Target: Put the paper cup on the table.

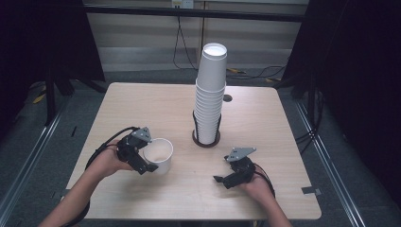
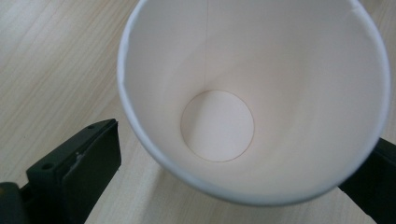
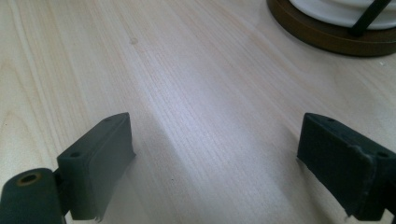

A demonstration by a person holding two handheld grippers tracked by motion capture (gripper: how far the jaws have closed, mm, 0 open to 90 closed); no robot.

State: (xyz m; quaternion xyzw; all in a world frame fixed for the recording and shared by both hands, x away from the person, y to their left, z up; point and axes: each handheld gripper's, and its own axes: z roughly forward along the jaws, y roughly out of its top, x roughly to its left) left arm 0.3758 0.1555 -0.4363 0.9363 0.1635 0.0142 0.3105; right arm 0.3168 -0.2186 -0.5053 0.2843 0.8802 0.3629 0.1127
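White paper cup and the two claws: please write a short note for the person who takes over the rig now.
Left claw: its jaws stand on either side of the single white paper cup, which is upright on the light wooden table, near its left front. In the left gripper view a gap shows beside one jaw, so I cannot tell whether the grip is closed.
Right claw: open, holding nothing, low over the table at the right front.
Tall stack of white paper cups: in the round brown holder with black rods, mid-table.
Done: one cup stands apart from the stack.
Left: probably to go on with this cup; confirm the grip first.
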